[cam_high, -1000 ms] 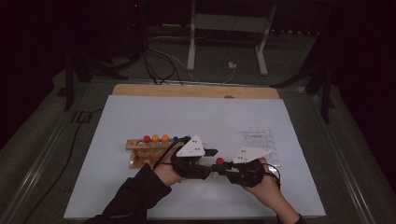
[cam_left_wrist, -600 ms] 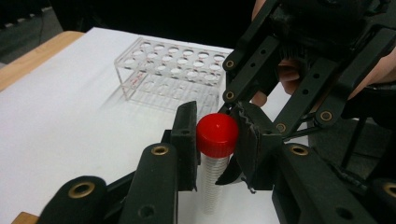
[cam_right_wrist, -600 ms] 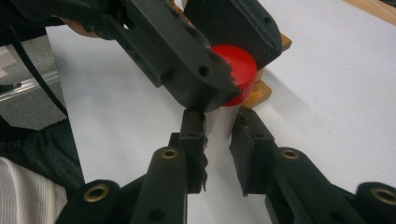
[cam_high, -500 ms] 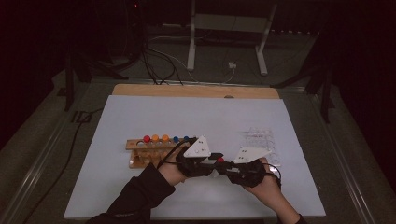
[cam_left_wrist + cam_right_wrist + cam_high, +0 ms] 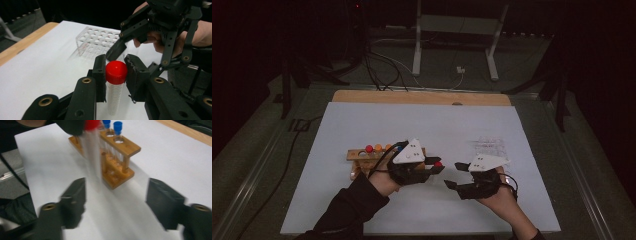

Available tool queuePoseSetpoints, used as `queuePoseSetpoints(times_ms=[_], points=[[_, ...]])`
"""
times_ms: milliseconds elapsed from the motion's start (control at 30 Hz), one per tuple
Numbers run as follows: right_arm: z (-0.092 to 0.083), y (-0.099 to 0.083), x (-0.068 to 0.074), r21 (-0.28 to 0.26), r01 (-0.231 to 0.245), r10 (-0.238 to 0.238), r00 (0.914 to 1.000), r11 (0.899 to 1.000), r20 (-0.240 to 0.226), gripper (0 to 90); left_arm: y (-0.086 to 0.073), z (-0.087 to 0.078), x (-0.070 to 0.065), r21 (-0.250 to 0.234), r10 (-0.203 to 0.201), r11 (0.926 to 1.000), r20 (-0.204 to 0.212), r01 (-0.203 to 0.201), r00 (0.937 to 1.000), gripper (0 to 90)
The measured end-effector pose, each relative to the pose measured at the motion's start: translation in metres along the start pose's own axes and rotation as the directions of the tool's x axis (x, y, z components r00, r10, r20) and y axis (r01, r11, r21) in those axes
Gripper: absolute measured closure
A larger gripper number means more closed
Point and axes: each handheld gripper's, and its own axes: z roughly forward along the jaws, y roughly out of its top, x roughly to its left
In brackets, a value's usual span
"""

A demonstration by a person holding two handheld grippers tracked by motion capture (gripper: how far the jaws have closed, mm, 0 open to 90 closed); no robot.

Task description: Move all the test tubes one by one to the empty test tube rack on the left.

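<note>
Red-capped ribbed tube (image 5: 115, 85) seemingly gripped by left tool (image 5: 115, 71).

Motion blurs the red-capped tube (image 5: 92, 150); its cap is cut off.

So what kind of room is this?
Probably a lab or test bench: a wooden test-tube rack and a clear plastic rack sit on a white table, with cables and metal stands behind.

Red-capped tube (image 5: 115, 82): passed to left gripper (image 5: 435, 167), fingers just closed on it | right gripper (image 5: 455, 174): fingers just opened, drawn apart from tube.
</note>
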Motion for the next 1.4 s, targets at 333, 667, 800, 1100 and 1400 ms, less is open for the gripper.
queuePoseSetpoints(times_ms=[333, 667, 800, 1100, 1400], points=[[-0.001, 0.001, -0.003, -0.021, -0.046, 0.046, 0.999, 0.999, -0.005, 0.0, -0.014, -0.05, 0.013, -0.009, -0.033, 0.9994, -0.106, 0.033, 0.9938, 72.0], [-0.005, 0.003, -0.005, -0.045, -0.047, 0.047, 0.9988, 0.998, 0.016, 0.0, -0.034, -0.099, 0.025, 0.003, -0.074, 0.9971, -0.22, 0.076, 0.9727, 72.0], [-0.005, 0.003, -0.005, -0.048, -0.043, 0.044, 0.9989, 0.998, 0.019, 0.0, -0.04, -0.119, 0.03, -0.006, -0.09, 0.9958, -0.273, 0.092, 0.9577, 71.9], [-0.006, 0.003, -0.005, -0.056, -0.036, 0.038, 0.9988, 0.998, 0.032, 0.0, -0.05, -0.151, 0.048, -0.019, -0.125, 0.9916, -0.379, 0.128, 0.9168, 72.0], [-0.007, 0.003, -0.005, -0.064, -0.029, 0.032, 0.9983, 0.998, 0.048, 0.0, -0.065, -0.15, 0.074, -0.1, -0.194, 0.981, -0.464, 0.166, 0.8646, 72.0]])
